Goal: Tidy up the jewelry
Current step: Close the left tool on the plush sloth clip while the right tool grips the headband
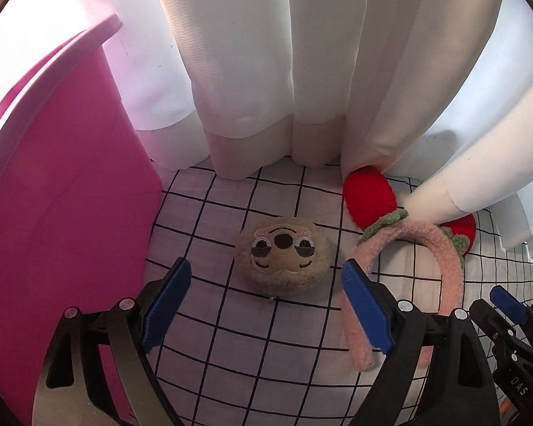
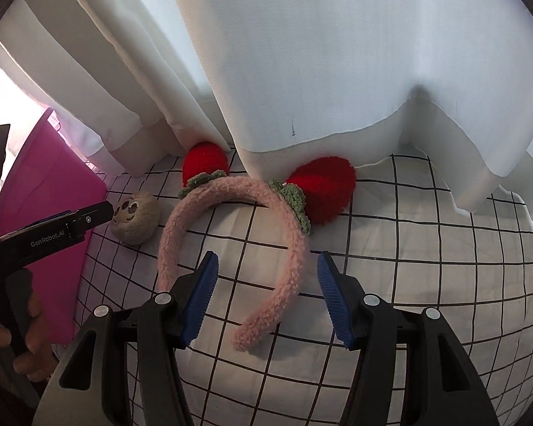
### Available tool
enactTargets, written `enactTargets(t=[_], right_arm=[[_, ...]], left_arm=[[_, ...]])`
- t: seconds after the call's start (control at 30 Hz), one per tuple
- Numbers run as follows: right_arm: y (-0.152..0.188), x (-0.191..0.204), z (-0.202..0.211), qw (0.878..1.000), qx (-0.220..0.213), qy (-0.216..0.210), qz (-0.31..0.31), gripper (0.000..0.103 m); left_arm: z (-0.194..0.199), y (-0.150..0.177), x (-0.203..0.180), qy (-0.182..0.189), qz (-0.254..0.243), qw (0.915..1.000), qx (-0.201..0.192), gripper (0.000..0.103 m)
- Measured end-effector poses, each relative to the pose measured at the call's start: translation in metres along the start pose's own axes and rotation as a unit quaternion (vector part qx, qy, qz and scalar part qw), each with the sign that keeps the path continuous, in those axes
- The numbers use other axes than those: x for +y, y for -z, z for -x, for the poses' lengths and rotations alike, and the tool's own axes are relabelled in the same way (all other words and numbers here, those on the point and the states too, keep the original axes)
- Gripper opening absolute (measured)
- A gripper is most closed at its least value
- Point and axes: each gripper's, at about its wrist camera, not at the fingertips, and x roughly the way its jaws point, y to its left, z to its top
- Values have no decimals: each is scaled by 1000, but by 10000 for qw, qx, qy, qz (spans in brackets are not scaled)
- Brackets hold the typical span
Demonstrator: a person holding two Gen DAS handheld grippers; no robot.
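A round beige plush face clip (image 1: 282,255) lies on the checked cloth, just beyond my open left gripper (image 1: 264,277). It also shows in the right wrist view (image 2: 135,218). A pink fluffy headband (image 2: 231,234) with two red strawberry ears (image 2: 325,183) lies on the cloth. Its right arm runs between the jaws of my open right gripper (image 2: 268,269), untouched. The headband also shows in the left wrist view (image 1: 440,248), to the right of the left gripper. The left gripper appears in the right wrist view (image 2: 89,218), beside the plush clip.
A pink plastic box (image 1: 64,191) stands at the left, close to the left gripper; it also shows in the right wrist view (image 2: 49,191). White curtains (image 2: 302,53) hang at the back and drape over the strawberry ears. The white cloth with black grid (image 2: 408,248) covers the surface.
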Motion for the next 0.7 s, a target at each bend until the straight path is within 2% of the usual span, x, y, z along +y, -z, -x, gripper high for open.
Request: enactTargets(t=[0.13, 0.7], right_arm=[[2, -2, -13, 9999, 103, 54, -35, 56], [2, -5, -46, 9989, 310, 323, -170, 56]], left_arm=[[-18, -3, -2, 18, -11, 9999, 149, 85], [-60, -12, -7, -14, -128, 9993, 361, 85]])
